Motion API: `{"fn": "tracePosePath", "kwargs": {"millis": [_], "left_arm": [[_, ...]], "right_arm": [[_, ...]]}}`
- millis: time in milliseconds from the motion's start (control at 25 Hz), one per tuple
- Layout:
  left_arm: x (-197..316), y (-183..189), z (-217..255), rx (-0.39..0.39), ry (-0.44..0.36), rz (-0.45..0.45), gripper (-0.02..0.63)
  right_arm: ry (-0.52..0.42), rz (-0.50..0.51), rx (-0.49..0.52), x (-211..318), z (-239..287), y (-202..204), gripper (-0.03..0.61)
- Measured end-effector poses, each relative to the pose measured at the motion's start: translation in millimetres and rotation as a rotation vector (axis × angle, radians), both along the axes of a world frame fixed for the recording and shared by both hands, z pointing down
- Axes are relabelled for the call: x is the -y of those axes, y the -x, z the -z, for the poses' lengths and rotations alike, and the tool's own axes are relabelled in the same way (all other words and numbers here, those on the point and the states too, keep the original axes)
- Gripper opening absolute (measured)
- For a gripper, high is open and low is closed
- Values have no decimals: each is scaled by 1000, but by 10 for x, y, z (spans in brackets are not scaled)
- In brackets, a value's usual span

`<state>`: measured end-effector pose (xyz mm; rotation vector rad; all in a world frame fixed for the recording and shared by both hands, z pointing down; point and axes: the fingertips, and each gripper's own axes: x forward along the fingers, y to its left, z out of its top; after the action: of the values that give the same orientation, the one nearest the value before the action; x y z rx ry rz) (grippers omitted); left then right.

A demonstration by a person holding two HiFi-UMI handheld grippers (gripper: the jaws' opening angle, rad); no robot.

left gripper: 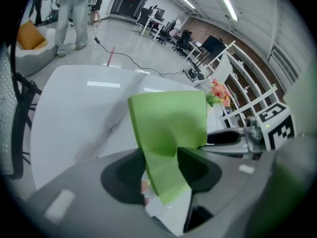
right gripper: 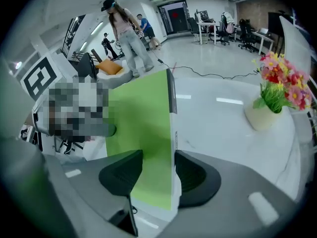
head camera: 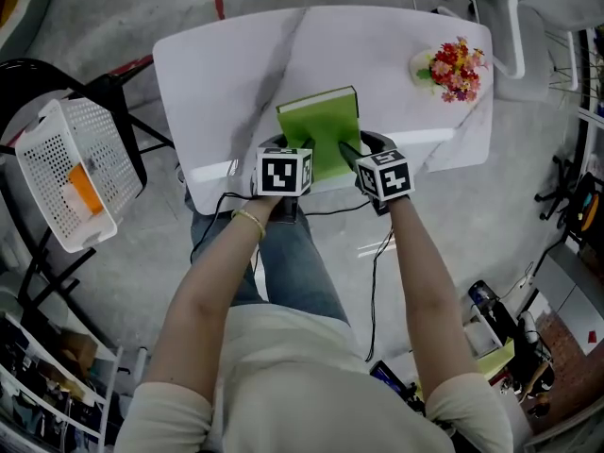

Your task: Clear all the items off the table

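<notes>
Left gripper (left gripper: 161, 168), right gripper (right gripper: 158, 175) both clamping flat green book (head camera: 321, 121); I'm beginning clearing, next needing level lift off white table (head camera: 236, 64) (potted flowers (head camera: 451, 68) waiting).

White table (head camera: 226, 74), green book (head camera: 321, 125) at near edge, flower pot (head camera: 453, 68) at far right corner

Head view stares steeply down on the flat green book (head camera: 321, 132); both gripper views hug its near edge, looking across it.
</notes>
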<state>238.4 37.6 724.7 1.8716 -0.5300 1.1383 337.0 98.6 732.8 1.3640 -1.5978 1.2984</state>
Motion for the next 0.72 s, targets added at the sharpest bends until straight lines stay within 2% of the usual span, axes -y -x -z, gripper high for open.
{"fn": "tracePosePath", "kwargs": {"millis": [440,720], "left_arm": [[303,186,530,-73,-41,89,207],[520,366,934,-112,-98,97,201]], "right_arm": [[-98,31,-45,385,490,136,206],[-163,33,-62,615,891,303,204]]}}
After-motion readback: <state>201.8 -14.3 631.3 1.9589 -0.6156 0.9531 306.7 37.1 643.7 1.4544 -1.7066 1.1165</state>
